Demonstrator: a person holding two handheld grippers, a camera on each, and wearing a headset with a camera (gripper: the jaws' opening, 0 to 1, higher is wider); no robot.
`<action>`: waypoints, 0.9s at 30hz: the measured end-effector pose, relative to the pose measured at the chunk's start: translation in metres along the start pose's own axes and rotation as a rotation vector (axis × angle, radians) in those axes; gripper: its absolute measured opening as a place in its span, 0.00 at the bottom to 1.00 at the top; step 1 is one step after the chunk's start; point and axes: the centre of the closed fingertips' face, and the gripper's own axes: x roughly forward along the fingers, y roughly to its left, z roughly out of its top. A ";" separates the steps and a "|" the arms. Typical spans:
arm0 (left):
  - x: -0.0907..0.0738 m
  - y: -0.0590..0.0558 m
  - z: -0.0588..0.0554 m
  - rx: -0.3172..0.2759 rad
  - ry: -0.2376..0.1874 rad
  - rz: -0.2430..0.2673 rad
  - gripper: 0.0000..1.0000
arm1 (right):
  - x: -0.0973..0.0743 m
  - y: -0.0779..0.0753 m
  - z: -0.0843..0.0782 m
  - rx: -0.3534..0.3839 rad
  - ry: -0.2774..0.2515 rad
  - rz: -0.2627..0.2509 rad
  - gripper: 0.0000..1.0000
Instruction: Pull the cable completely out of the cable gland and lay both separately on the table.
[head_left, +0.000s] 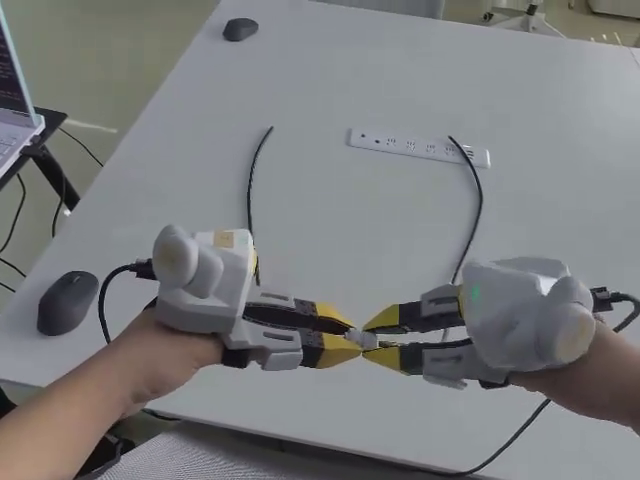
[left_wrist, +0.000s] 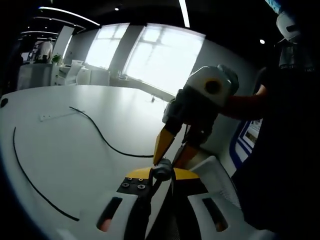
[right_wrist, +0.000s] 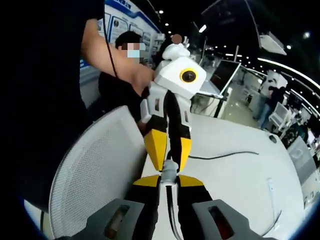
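Grips the cable gland (head_left: 358, 339) with the left gripper (head_left: 347, 334), jaws pressed together on the small pale body. Meets it tip to tip with the right gripper (head_left: 373, 346), jaws narrowed to a pinch just beside the gland, apparently on the cable (head_left: 478, 210) where it comes out; hard to tell exactly from the head view. Seen from the right gripper view as a thin black line running back between that gripper's own jaws. Holds both above the near edge of the white table (head_left: 350, 230), with the gland on the cable, not yet drawn off. Trails the rest of the cable across the table in a long curve, ending close to a white power strip (head_left: 418, 147). Shows a second black cable (head_left: 252, 185) lying loose to the left, well apart from the first. Shows also a dark mouse (head_left: 240, 29) near the far edge and another mouse (head_left: 67, 301) at the left edge.
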 end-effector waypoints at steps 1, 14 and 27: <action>0.000 0.000 0.000 -0.006 -0.001 0.001 0.15 | 0.000 0.000 0.000 0.002 -0.001 -0.001 0.08; 0.001 -0.001 0.005 -0.007 -0.017 0.009 0.15 | -0.004 -0.005 0.002 0.036 -0.013 -0.030 0.08; 0.000 -0.004 0.004 0.041 -0.014 0.033 0.15 | -0.013 -0.007 0.002 0.188 -0.053 -0.077 0.13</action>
